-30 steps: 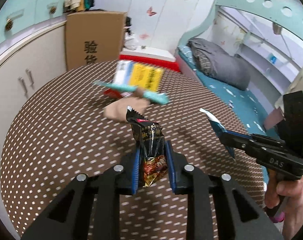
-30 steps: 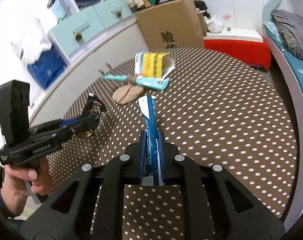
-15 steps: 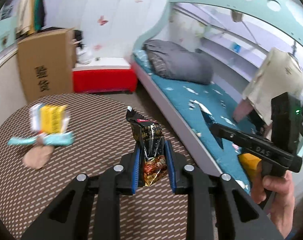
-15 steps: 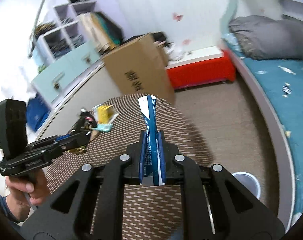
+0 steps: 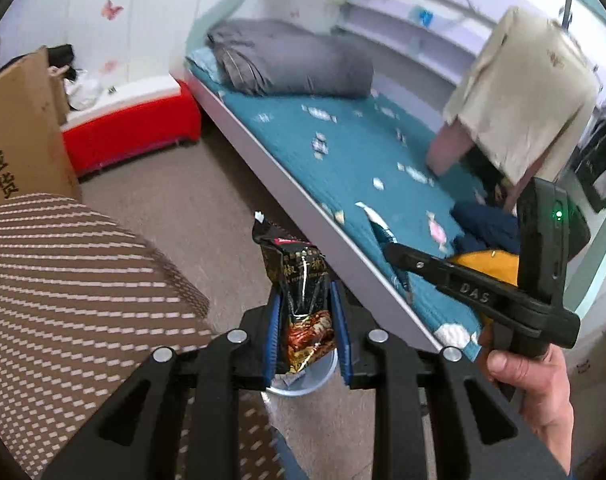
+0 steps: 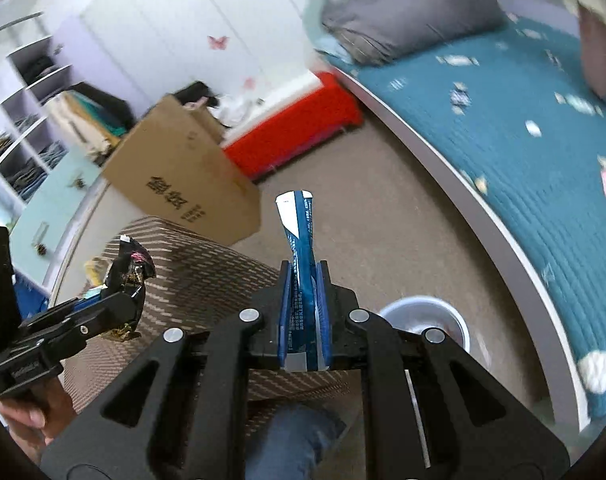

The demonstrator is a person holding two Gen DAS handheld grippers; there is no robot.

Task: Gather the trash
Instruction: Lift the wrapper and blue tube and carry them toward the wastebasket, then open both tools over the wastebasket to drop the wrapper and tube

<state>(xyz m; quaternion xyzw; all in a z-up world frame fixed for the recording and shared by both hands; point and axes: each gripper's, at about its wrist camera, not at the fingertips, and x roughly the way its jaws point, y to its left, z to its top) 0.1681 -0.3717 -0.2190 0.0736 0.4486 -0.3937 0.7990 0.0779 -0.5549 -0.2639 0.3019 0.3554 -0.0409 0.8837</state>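
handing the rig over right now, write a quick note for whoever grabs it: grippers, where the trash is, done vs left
Left gripper: shut on the black snack wrapper, held above the floor beside the table.
Right gripper: shut on the blue wrapper, also off the table.
Bin: the white trash bin stands on the floor between table and bed; in the left wrist view its rim shows just below the black wrapper.
Done: both wrappers are picked up and carried to the bin.
Left: release both into the bin. More items show at the table's far edge, too blurred to identify.

Right gripper (image 6: 303, 312) clamping blue wrapper (image 6: 301, 240), bin (image 6: 427, 314) on floor below
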